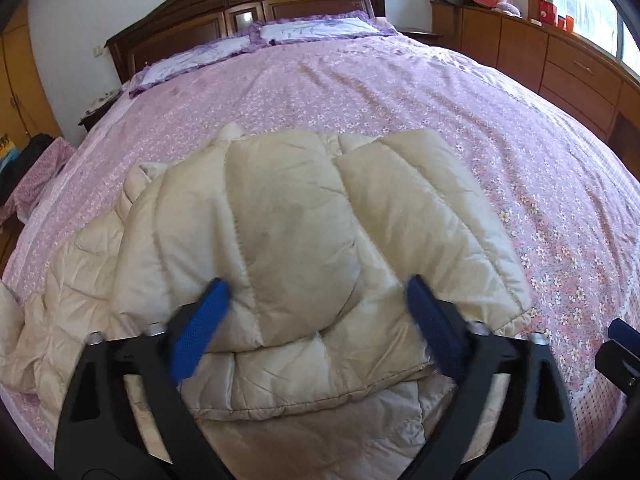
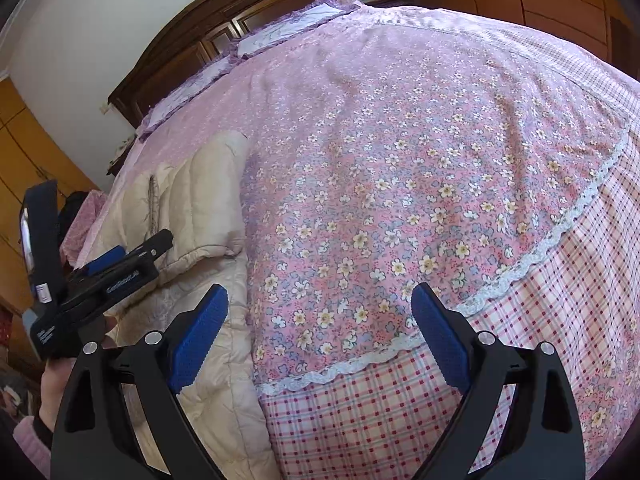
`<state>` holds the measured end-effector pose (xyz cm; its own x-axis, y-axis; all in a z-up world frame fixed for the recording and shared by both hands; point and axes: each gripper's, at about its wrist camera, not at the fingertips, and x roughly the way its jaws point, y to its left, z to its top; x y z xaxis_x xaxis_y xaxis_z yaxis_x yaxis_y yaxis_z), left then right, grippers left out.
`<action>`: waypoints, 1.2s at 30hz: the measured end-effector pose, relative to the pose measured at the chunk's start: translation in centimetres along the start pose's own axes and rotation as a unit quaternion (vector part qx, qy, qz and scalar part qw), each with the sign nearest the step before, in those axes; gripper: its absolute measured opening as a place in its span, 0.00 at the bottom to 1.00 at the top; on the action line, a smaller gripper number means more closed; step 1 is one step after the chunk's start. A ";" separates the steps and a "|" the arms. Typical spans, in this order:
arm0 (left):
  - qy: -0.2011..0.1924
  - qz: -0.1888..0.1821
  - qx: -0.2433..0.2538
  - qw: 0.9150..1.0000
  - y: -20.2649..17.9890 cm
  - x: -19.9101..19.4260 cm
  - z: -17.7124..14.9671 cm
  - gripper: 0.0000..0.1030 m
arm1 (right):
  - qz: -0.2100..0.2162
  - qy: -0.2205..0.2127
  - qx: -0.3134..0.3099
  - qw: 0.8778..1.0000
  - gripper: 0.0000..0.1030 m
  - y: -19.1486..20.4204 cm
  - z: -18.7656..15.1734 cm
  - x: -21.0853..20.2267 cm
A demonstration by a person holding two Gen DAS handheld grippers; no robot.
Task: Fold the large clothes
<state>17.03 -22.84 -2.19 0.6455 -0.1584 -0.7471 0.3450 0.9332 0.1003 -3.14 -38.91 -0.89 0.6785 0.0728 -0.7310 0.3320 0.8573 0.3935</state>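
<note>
A cream puffer jacket (image 1: 288,220) lies on the pink floral bedspread (image 1: 400,100), its upper part folded down over its lower part. My left gripper (image 1: 318,300) hangs just above the folded edge, and the padded cloth bulges between its blue pads without being pressed, so the jaws stand wide apart. The right wrist view shows the jacket (image 2: 200,200) at the left, with the left gripper (image 2: 138,248) over it in a person's hand (image 2: 52,384). My right gripper (image 2: 320,308) is open over bare bedspread (image 2: 400,140) to the right of the jacket, with nothing between its fingers.
A dark wooden headboard (image 1: 240,8) and purple-edged pillows (image 1: 316,30) are at the far end of the bed. Wooden cabinets (image 1: 560,64) run along the right side. The checked bed skirt (image 2: 400,420) marks the near edge. A wardrobe (image 2: 24,152) stands at the left.
</note>
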 end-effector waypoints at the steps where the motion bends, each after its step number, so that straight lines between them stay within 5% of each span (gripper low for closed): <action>1: 0.001 -0.002 0.000 1.000 0.0 0.1 0.0 0.63 | 0.000 0.000 -0.001 1.000 0.87 -0.1 -0.3 -0.1; 5: 0.003 -0.029 -0.006 1.000 0.7 -0.3 0.2 0.30 | -0.001 0.005 -0.002 1.000 0.87 0.0 -0.7 -0.2; 7: -0.001 -0.038 -0.014 0.999 1.2 -0.9 0.4 0.28 | 0.000 0.008 -0.004 1.000 0.87 0.2 -0.8 -0.2; 16: -0.027 -0.067 -0.067 0.995 5.2 -4.8 0.8 0.23 | -0.016 0.015 -0.014 1.000 0.87 1.3 -1.4 -0.7; 36: -0.020 -0.019 -0.165 0.986 18.7 -8.2 -1.8 0.20 | -0.022 0.039 -0.078 0.996 0.87 8.3 -1.3 -0.2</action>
<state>16.97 -3.46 4.60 0.6656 -0.2022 -0.7184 0.1332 0.9793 -0.1522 -1.35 -31.19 1.80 0.6097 0.0673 -0.7898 0.2506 0.9289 0.2726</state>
